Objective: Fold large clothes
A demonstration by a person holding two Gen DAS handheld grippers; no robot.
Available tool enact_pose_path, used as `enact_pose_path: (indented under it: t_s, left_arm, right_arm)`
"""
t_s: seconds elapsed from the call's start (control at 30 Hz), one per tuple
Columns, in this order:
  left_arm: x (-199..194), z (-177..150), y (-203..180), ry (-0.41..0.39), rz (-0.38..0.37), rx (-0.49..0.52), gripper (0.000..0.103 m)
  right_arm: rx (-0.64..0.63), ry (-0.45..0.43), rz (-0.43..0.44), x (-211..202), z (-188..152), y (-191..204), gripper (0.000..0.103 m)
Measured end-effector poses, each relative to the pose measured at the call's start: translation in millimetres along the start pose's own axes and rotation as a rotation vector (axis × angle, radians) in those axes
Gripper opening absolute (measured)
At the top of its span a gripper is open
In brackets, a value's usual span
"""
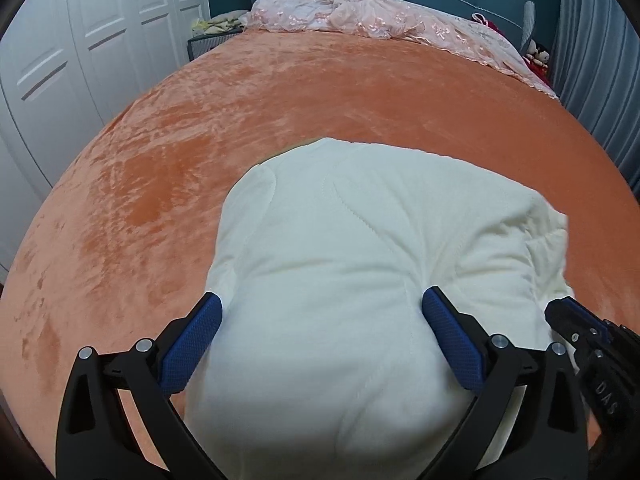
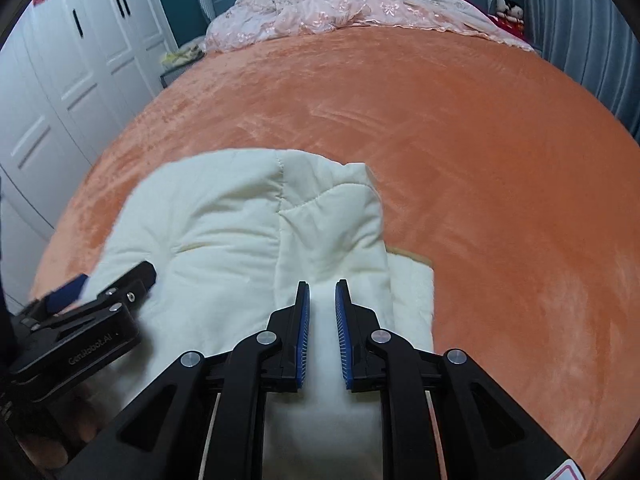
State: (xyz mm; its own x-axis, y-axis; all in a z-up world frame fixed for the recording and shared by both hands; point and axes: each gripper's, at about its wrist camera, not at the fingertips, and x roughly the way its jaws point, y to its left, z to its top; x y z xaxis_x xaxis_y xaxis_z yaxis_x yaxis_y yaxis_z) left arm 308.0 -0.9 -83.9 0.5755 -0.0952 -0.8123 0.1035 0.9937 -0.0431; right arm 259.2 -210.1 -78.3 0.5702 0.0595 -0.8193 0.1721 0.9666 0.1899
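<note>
Bedroom scene: a cream-white quilted padded garment [image 1: 360,260] lies bunched on the near part of a bed covered by an orange plush blanket [image 1: 280,100], with both claws at its near edge. In the left wrist view, the left claw [image 1: 322,312] stands wide, its blue-padded fingers [image 1: 196,340] pressed into a thick bulge of the garment that fills the whole gap between them; the rest of the cloth spreads away toward twelve and two o'clock. At four o'clock in that view sits the right claw [image 1: 568,316]. In the right wrist view, the right claw [image 2: 322,308] is nearly closed, pinching a narrow fold of the same garment [image 2: 240,220], which extends from the pads toward eleven o'clock. At the far end of the bed, at twelve o'clock, lies a crumpled pink embroidered coverlet [image 2: 320,12]. White panelled wardrobe doors [image 2: 80,60] stand at nine o'clock.
</note>
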Motion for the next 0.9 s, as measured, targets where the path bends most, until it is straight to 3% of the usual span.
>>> enact_pose_path:
  t_s: [0.17, 0.33, 0.53, 0.6, 0.67, 0.73, 0.9]
  left_arm:
    - [-53.7, -46.2, 15.1, 0.062, -0.050, -0.005, 0.098]
    - [-58.8, -86.3, 23.0, 0.129, -0.034, -0.040, 0.098]
    - [-50.0, -91.1, 26.3, 0.153, -0.031, -0.084, 0.098]
    - [-56.0, -89.6, 23.6, 0.152, -0.008, -0.071, 0.098]
    - [-65.4, -91.8, 20.0, 0.141, 0.019, -0.053, 0.098]
    - [-73.5, -93.6, 17.1, 0.132, 0.047, -0.036, 0.098]
    - [-91.1, -100.5, 15.8, 0.122, 0.085, -0.039, 0.098]
  right_arm:
    - [0.014, 0.078, 0.033, -41.7, -48.5, -9.9, 0.016]
    - [-0.015, 0.114, 0.011, -39.5, -72.0, -7.5, 0.020]
    - [-0.044, 0.141, -0.028, -32.4, -67.6, 0.3, 0.023]
    - [-0.036, 0.130, -0.024, -43.8, -69.8, 2.0, 0.028]
    - [-0.027, 0.121, -0.032, -54.2, -74.6, 2.5, 0.044]
    - [-0.025, 0.116, -0.055, -63.5, -82.6, 2.0, 0.053]
    - [-0.010, 0.121, -0.039, -79.4, -99.0, -3.0, 0.053]
